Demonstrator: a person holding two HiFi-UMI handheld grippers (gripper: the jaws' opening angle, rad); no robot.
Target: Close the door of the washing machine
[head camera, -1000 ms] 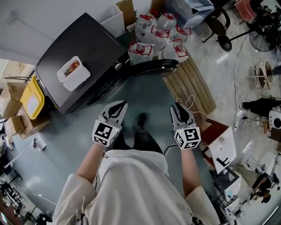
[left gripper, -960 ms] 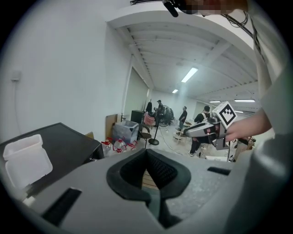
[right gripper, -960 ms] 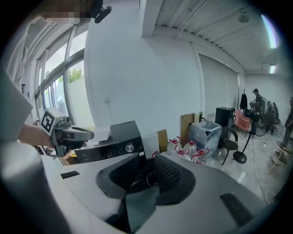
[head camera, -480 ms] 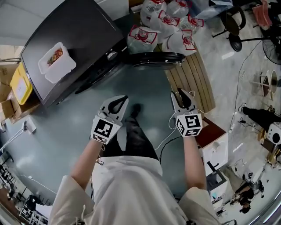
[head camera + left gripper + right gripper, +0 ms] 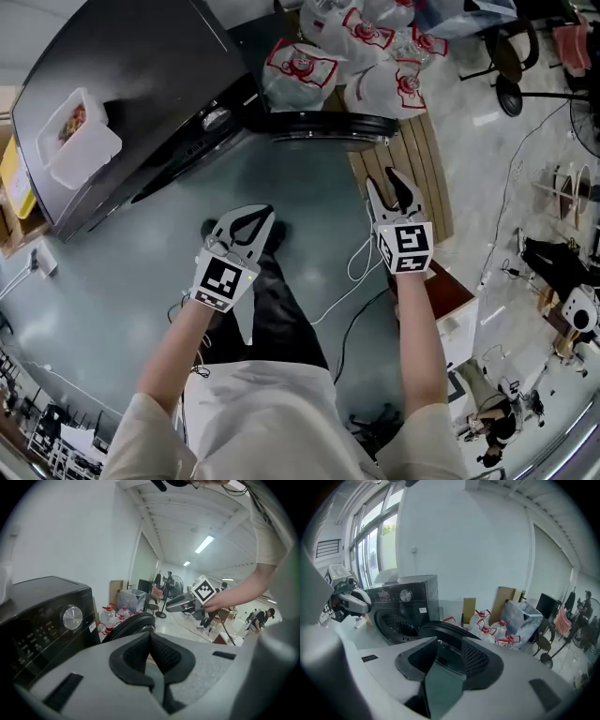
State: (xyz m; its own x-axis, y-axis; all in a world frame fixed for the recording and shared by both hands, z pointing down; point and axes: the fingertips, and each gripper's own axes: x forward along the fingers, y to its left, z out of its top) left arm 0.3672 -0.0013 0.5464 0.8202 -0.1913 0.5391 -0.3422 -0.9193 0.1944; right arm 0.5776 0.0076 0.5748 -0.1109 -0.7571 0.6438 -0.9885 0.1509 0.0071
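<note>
The black washing machine [image 5: 141, 84] stands at the upper left of the head view. Its round door [image 5: 328, 127] hangs open, swung out to the right. The drum opening [image 5: 396, 620] shows in the right gripper view, with the door [image 5: 445, 630] just beyond the jaws. My left gripper [image 5: 255, 216] is shut and empty, over the floor short of the machine's front. My right gripper [image 5: 389, 183] sits a little below the door's free edge, apart from it. Its jaws are opening with nothing between them. The left gripper view shows the door [image 5: 131, 623] ahead of the shut tips [image 5: 151, 639].
A white food box [image 5: 80, 136] lies on the machine's top. Bagged water bottles [image 5: 347, 56] crowd behind the door. A slatted wooden pallet [image 5: 417, 187] lies under my right gripper, a white cable [image 5: 347, 281] crosses the floor, and a chair [image 5: 511, 66] stands far right.
Both grippers have sunk lower and come nearer the machine. The right gripper's jaws have spread wider. The left jaws stay shut. The door has not moved.
</note>
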